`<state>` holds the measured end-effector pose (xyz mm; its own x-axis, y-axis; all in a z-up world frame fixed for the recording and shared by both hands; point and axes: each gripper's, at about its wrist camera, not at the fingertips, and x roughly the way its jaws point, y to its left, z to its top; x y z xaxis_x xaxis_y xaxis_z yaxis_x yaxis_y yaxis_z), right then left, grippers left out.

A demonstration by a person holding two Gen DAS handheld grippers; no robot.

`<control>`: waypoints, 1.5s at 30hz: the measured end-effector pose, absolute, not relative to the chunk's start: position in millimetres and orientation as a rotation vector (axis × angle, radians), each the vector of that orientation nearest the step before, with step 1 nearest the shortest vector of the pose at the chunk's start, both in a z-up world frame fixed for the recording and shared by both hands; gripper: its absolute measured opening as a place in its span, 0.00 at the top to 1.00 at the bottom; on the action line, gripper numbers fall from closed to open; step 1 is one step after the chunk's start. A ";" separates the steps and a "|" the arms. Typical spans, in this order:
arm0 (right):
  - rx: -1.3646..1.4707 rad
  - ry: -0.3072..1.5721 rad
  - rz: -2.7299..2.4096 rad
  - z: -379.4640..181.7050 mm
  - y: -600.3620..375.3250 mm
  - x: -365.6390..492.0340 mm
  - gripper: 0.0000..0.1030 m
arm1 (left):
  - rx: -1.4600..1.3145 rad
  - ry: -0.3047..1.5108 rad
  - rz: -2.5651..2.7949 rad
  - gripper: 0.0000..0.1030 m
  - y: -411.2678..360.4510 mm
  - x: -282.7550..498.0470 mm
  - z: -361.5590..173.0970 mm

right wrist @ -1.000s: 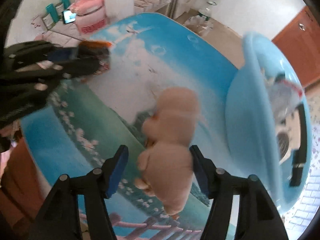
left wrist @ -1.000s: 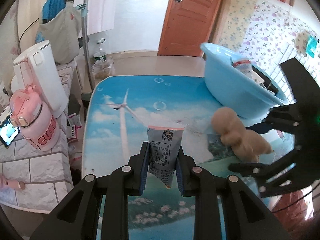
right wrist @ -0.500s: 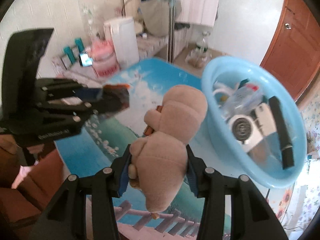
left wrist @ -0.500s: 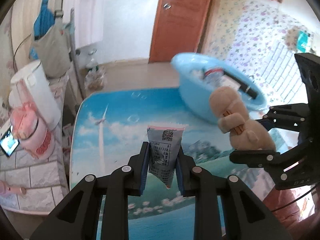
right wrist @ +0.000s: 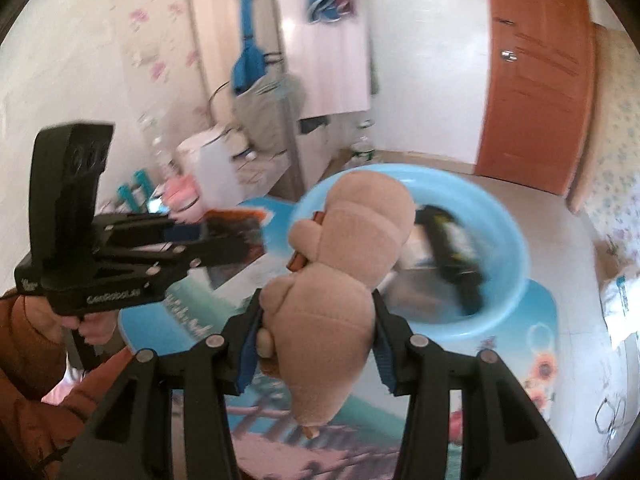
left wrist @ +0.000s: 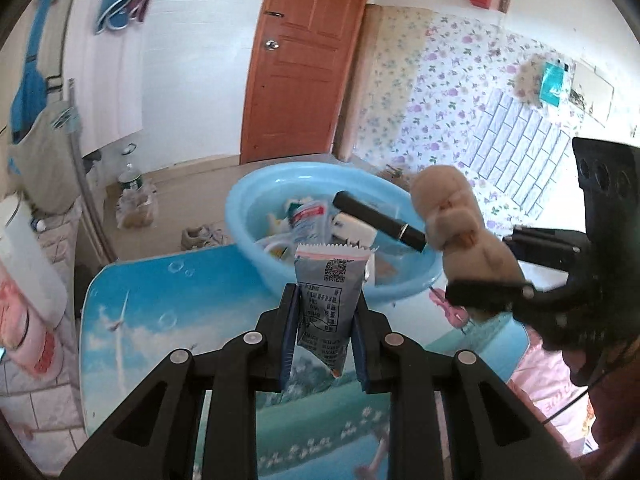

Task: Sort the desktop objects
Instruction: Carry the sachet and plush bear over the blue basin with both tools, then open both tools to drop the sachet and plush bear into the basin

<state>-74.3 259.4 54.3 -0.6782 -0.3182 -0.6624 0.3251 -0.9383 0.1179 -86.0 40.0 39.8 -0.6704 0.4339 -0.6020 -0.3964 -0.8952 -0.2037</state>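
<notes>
The left tool (left wrist: 323, 334) is clamped on a grey snack packet (left wrist: 326, 312), held above the sky-printed surface (left wrist: 168, 300). The right tool (right wrist: 316, 344) grips a tan plush toy (right wrist: 340, 284) by its body, just in front of the blue basin (left wrist: 256, 216) holding a black tube (left wrist: 380, 226) and other items.

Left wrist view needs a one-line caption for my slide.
Left gripper holds a sachet while right gripper carries a plush toy by the blue basin.
</notes>
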 end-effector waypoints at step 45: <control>0.980 -0.065 -2.750 57.7 285.5 -158.8 0.20 | -0.887 0.001 2.671 0.00 54.4 -163.8 47.0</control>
<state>-158.8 285.5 57.7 -0.7531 -0.2214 -0.6195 0.1918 -0.9747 0.1151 -163.8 54.4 47.0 -0.7538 0.3043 -0.5824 -0.3049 -0.9471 -0.1003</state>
